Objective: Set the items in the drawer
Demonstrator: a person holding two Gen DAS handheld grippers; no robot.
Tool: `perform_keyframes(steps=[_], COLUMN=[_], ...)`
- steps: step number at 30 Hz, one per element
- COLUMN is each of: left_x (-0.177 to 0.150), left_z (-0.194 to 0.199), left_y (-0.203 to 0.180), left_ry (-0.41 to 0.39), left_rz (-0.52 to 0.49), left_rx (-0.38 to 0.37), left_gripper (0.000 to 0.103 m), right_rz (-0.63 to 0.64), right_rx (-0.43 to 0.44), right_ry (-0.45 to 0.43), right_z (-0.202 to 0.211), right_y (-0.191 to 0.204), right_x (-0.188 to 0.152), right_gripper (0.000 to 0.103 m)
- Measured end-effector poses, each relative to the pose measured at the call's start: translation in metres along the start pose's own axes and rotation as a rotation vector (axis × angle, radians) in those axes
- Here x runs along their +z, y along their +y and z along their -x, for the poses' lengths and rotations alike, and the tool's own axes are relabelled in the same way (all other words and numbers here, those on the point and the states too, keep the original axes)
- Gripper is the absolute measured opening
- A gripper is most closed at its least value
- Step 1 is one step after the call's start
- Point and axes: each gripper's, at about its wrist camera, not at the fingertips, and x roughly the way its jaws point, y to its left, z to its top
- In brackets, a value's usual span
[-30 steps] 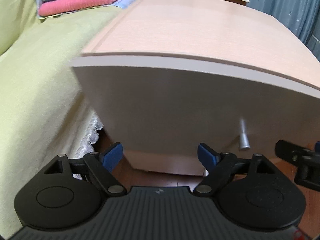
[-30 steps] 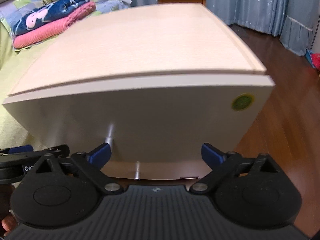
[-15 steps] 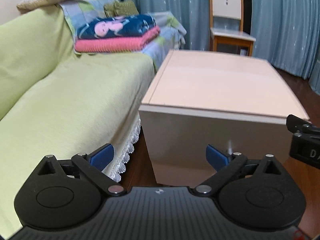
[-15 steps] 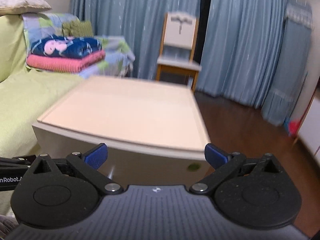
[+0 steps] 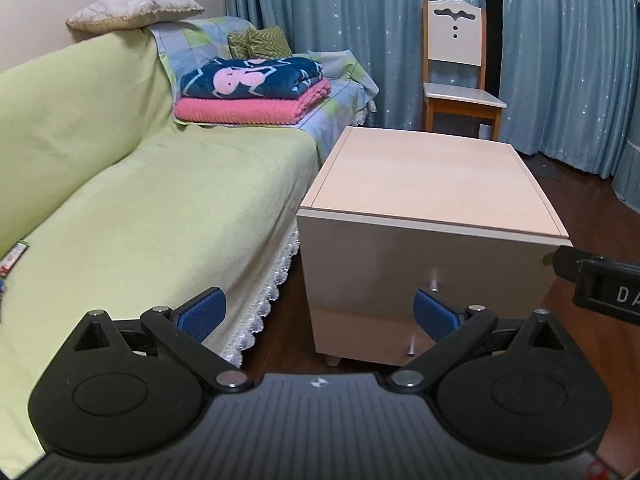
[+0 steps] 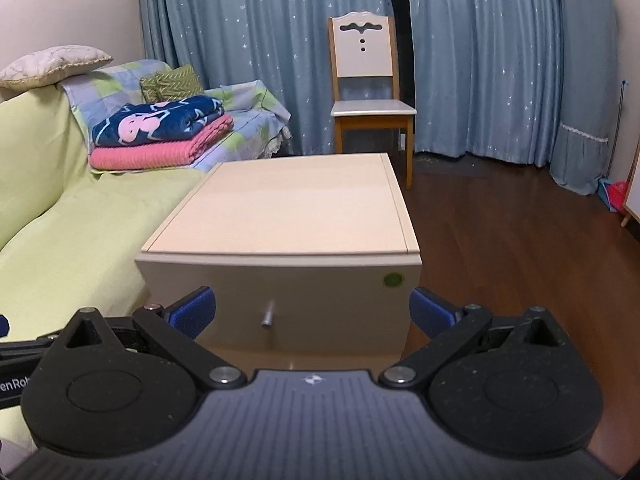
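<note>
A low cream cabinet with a light wood top stands on the floor beside the sofa. Its upper drawer front is closed and carries a small metal knob; a lower knob shows beneath. My left gripper is open and empty, well back from the cabinet and to its left. My right gripper is also open and empty, facing the drawer front from a distance. At the left wrist view's right edge is part of the right gripper's body.
A yellow-green covered sofa runs along the left, with folded pink and navy blankets and cushions at its far end. A white wooden chair stands before blue curtains. Dark wood floor lies to the cabinet's right. Small packets lie at the sofa's left edge.
Both grippers have pulled back and lifted away from the cabinet; the drawer front filled the views a second ago, and now the whole cabinet, sofa and chair show. Both stay open.
</note>
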Motion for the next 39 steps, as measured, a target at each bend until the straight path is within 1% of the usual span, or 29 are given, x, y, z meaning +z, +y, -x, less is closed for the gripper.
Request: perform_keyframes(steps=[4, 10, 14, 19, 27, 33, 39], left_x=[-0.008, -0.013, -0.012, -0.005, 0.021, 0.038, 0.048], left_z=[0.017, 0.030, 0.029, 0.019, -0.003, -0.029, -0.059], left_y=[-0.005, -0.010, -0.006, -0.002, -0.011, -0.010, -0.006], left_ry=[-0.003, 0.007, 0.029, 0.053, 0.065, 0.097, 0.127], left_rz=[-0.007, -0.020, 0.016, 0.022, -0.030, -0.047, -0.055], left_rx=[0.006, 0.015, 0.009, 0.017, -0.003, -0.005, 0.002], left_gripper=[0.101, 0.101, 0.101, 0.101, 0.101, 0.101, 0.101], right_rz=[0.014, 0.013, 0.002, -0.009, -0.021, -0.048, -0.038], right_rx=[0.017, 0.032, 0.015, -0.001, -0.036, -0.065, -0.086], right_ry=[0.018, 0.045, 0.047, 0.077, 0.104, 0.140, 0.174], right_z=[0.011, 0.023, 0.021, 0.004, -0.025, -0.053, -0.081], right_y=[-0.003, -0.006, -0.008, -0.009, -0.009, -0.006, 0.006], right_x=[-0.014, -0.027, -0.028, -0.023, -0.002, 0.011, 0.020], right_gripper=[0.102, 0.102, 0.102, 0.102, 0.102, 0.102, 0.102])
